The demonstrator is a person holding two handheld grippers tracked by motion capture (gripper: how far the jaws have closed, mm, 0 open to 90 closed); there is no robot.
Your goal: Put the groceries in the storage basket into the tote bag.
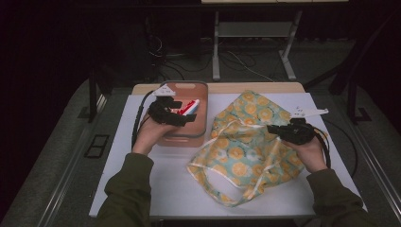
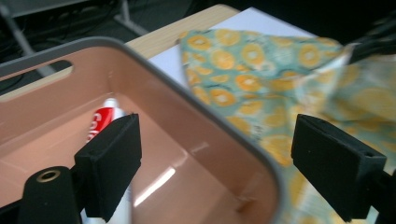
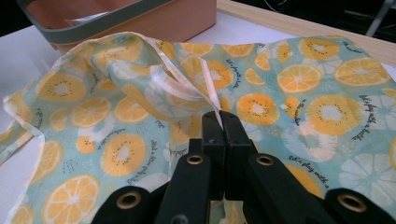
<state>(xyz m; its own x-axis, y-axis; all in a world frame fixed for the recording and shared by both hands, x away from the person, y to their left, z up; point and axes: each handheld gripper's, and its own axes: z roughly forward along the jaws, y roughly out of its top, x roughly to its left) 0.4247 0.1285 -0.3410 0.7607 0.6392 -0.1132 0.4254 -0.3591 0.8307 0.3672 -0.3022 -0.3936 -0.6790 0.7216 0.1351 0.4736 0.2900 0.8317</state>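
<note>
Right gripper (image 3: 219, 122) clamps the strap of a citrus-print bag (image 3: 289, 93) with small script lettering; left gripper (image 2: 215, 163), jaws apart, hovers over a pink bin (image 2: 224, 135) holding a red-labelled tube (image 2: 103, 122).

The basket's grey rim (image 2: 196, 109) stands between the open left tongs (image 2: 217, 163) and the bag (image 2: 243, 79).
</note>
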